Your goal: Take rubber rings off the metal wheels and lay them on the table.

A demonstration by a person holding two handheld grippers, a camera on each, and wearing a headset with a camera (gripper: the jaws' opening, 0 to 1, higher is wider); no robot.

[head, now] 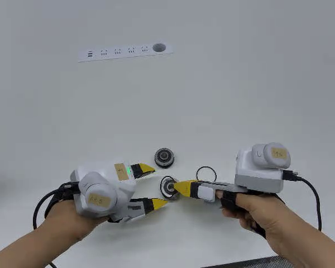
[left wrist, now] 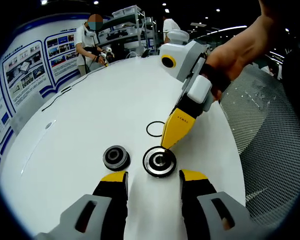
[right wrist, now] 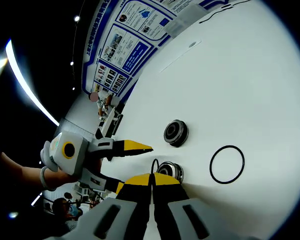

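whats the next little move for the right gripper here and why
Probably draw the right gripper away from the near wheel to peel its ring free: its jaws are shut at the rim, and a thin black loop seems to rise by the tips.
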